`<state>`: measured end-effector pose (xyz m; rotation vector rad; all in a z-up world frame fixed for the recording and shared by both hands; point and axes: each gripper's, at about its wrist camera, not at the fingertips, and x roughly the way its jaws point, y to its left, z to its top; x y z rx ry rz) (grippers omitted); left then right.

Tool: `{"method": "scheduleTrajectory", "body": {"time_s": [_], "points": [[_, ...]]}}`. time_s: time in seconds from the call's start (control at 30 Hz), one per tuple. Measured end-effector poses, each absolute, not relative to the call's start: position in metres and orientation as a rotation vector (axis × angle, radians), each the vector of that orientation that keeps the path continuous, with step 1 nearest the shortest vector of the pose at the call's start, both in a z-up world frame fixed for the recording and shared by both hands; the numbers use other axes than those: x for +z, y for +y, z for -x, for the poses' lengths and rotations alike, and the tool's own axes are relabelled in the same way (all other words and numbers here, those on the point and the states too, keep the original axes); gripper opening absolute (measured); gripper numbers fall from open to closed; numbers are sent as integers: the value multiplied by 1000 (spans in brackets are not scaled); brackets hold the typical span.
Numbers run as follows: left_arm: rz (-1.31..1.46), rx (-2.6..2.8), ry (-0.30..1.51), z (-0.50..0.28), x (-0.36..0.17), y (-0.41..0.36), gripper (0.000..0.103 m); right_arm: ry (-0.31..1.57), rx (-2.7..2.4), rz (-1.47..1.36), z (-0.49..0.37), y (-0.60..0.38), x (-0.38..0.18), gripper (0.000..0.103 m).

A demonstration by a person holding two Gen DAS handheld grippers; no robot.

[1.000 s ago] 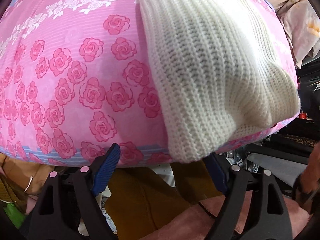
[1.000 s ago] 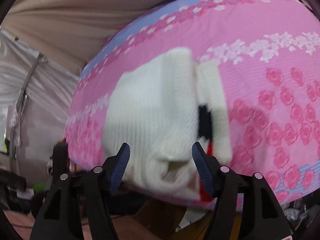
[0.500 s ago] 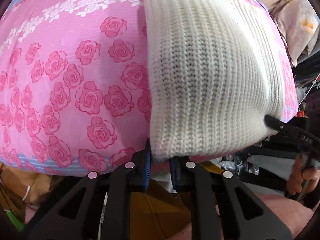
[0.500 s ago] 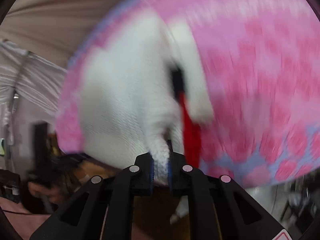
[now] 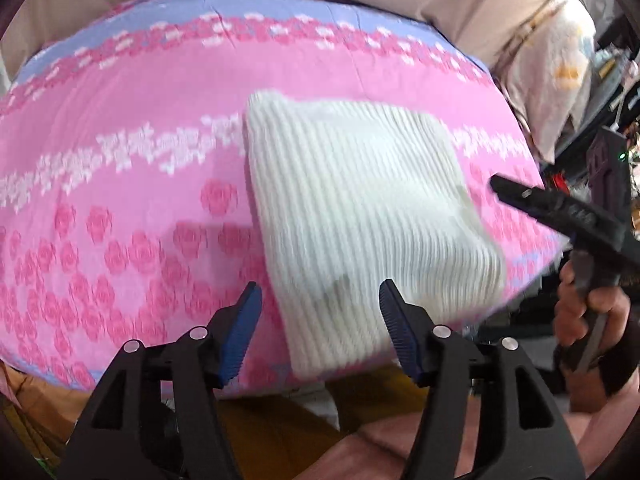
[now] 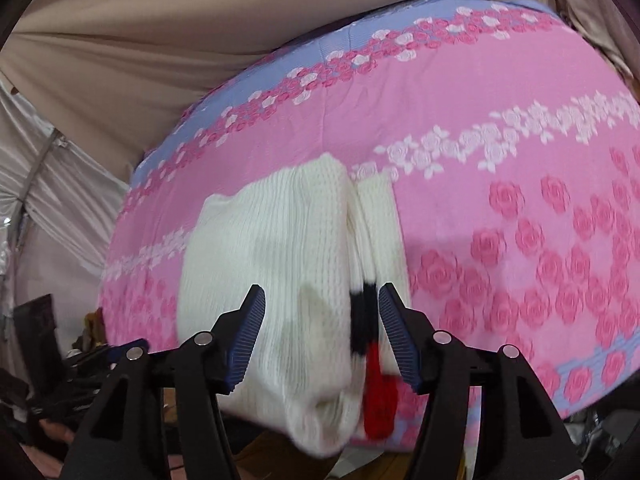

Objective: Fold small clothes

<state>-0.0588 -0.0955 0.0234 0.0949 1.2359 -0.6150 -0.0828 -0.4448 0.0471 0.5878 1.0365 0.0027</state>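
A folded white knit garment lies on a pink rose-print bedsheet, near its front right edge. My left gripper is open and empty, just in front of the garment's near edge. In the right wrist view the same garment shows a black and red trim at its fold, hanging a little over the sheet's edge. My right gripper is open, its jaws either side of the garment's near end without gripping. The right gripper also shows in the left wrist view, held by a hand.
Beige curtain fabric hangs behind the bed. A pale patterned cloth and dark clutter sit to the right of the bed. A yellow-brown surface lies below the front edge.
Both grippers were shut on the garment's near edge half a second ago; now both are open and pulled back, and the garment lies folded on the sheet.
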Motion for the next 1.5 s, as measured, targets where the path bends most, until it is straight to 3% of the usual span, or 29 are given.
{"method": "scheduleTrajectory", "body": {"time_s": [0.23,0.27,0.3,0.33,0.4,0.5,0.6,0.67,0.8,0.93,1.07,1.1,1.3,1.5], "points": [[-89,-541,1268,36,6,-107,59,1136,-19,-556,24,-428,3,57],[-84,-536,1272,34,6,-106,59,1157,-12,-550,17,-426,-4,51],[-80,-530,1272,33,6,-104,59,1162,1,-554,16,-425,-5,25],[-78,-521,1269,33,6,-100,59,1150,5,-567,15,-426,-1,19],[-64,-499,1271,31,5,-93,62,1045,39,-616,24,-432,23,17],[-23,-491,1305,24,-4,-89,62,967,32,-626,37,-444,41,16],[-31,-508,1364,21,-20,-96,63,1104,-33,-603,33,-453,-6,18],[-57,-500,1381,19,-27,-99,67,1102,-26,-734,39,-465,-28,23],[-28,-496,1396,15,-32,-91,73,1025,-92,-709,51,-466,15,30],[-11,-507,1411,13,-36,-90,74,984,35,-620,59,-435,50,30],[-16,-517,1408,13,-36,-92,76,1194,50,-365,60,-383,0,28],[-21,-515,1396,15,-34,-93,76,1214,22,-321,62,-378,-11,22],[4,-572,1264,27,1,-96,74,1108,72,-362,75,-366,34,27],[-38,-535,1414,31,-44,-110,71,1197,122,-387,78,-358,-20,20]]}}
